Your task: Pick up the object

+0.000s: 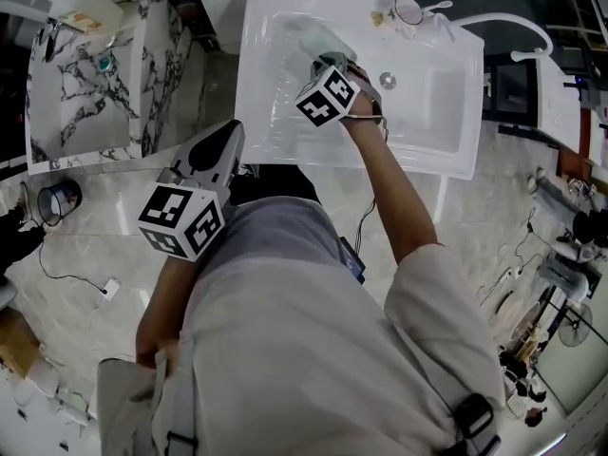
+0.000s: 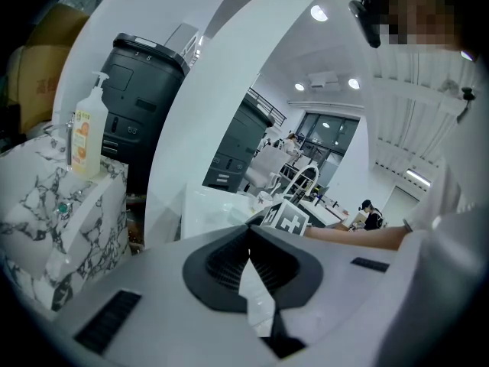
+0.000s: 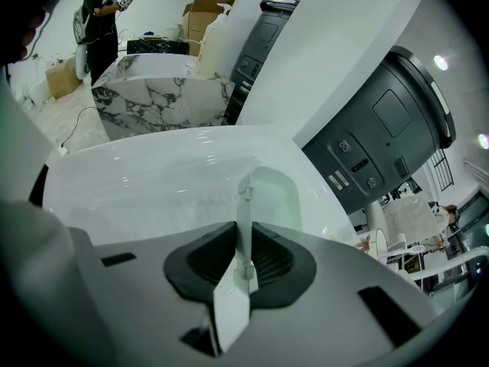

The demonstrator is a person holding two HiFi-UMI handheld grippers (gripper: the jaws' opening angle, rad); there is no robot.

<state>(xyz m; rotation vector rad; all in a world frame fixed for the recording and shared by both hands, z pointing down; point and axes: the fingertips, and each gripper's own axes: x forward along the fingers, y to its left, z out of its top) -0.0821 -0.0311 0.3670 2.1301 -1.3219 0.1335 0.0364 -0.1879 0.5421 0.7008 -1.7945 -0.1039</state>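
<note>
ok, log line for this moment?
left claw: shut, empty | right claw: shut on pale green object | where: at white basin

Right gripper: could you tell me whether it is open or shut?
Shut on the pale green object; the right gripper's pads pinch its thin handle over the sink.

Sink [image 1: 432, 103] open from above — walls hem it; faucet [image 1: 518, 25] stands at one end.
</note>
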